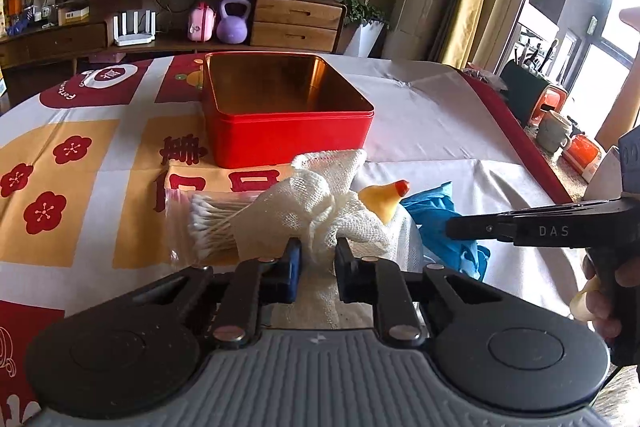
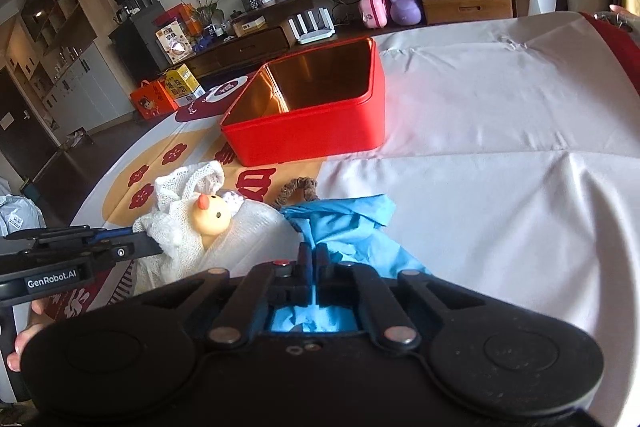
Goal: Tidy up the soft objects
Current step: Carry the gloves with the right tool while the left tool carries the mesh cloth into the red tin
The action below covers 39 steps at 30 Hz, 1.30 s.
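Note:
My left gripper (image 1: 317, 251) is shut on a bunched white mesh cloth (image 1: 320, 203), pinched between its pads near the table's front. A yellow toy duck (image 1: 380, 199) with an orange beak pokes out beside the cloth. My right gripper (image 2: 313, 253) is shut on a crumpled blue glove (image 2: 340, 227); its black body (image 1: 540, 227) comes in from the right in the left wrist view. An open red tin box (image 1: 280, 115) with a gold inside stands empty behind them. The duck (image 2: 212, 217) and the cloth (image 2: 176, 223) lie left of the glove in the right wrist view.
A clear bag of cotton swabs (image 1: 212, 219) lies left of the cloth. A brown hair tie (image 2: 298, 189) rests behind the glove. The table wears a white cloth (image 2: 500, 147) with red and yellow prints. A mug (image 1: 554, 129) and clutter stand off the right edge.

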Tool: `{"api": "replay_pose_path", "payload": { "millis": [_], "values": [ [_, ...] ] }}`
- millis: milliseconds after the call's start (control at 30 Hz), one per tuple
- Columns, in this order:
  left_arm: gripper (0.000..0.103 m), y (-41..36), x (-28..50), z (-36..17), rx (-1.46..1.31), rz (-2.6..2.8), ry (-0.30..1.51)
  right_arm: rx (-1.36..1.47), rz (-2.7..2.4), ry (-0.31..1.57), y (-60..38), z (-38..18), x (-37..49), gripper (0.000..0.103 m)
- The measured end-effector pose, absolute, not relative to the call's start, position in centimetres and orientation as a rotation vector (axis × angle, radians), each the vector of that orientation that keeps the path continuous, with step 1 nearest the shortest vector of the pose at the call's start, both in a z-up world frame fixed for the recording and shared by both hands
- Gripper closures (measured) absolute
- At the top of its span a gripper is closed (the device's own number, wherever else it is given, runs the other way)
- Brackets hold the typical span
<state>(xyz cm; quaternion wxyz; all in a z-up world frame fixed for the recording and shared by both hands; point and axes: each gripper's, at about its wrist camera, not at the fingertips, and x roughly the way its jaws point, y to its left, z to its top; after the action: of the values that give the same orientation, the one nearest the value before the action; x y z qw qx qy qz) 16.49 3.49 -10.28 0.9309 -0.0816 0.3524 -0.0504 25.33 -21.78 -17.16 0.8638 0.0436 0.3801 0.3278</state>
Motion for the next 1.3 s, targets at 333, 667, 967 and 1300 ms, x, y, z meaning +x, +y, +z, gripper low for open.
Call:
{"api": "replay_pose_path", "payload": {
  "millis": [333, 667, 967, 1300],
  "values": [
    [0.096, 3.3, 15.7, -8.0, -0.127, -0.081, 0.661, 0.046, 0.670, 0.698, -22.5, -13.4, 24.0, 0.102],
    [0.096, 4.4, 16.6, -3.6, -0.097, -0.066, 0.591, -0.006, 0.672, 0.612, -22.3, -9.7, 24.7, 0.102],
    [0.096, 5.1, 20.1, -0.7, -0.064, -0.067, 0.559, -0.051, 0.684, 0.555, -20.5, -6.8, 27.3, 0.102],
    [0.096, 5.3, 25.9, 1.1, 0.010, -0.071, 0.553, -0.085, 0.695, 0.528, -17.5, -5.4, 31.4, 0.102]
  ]
}}
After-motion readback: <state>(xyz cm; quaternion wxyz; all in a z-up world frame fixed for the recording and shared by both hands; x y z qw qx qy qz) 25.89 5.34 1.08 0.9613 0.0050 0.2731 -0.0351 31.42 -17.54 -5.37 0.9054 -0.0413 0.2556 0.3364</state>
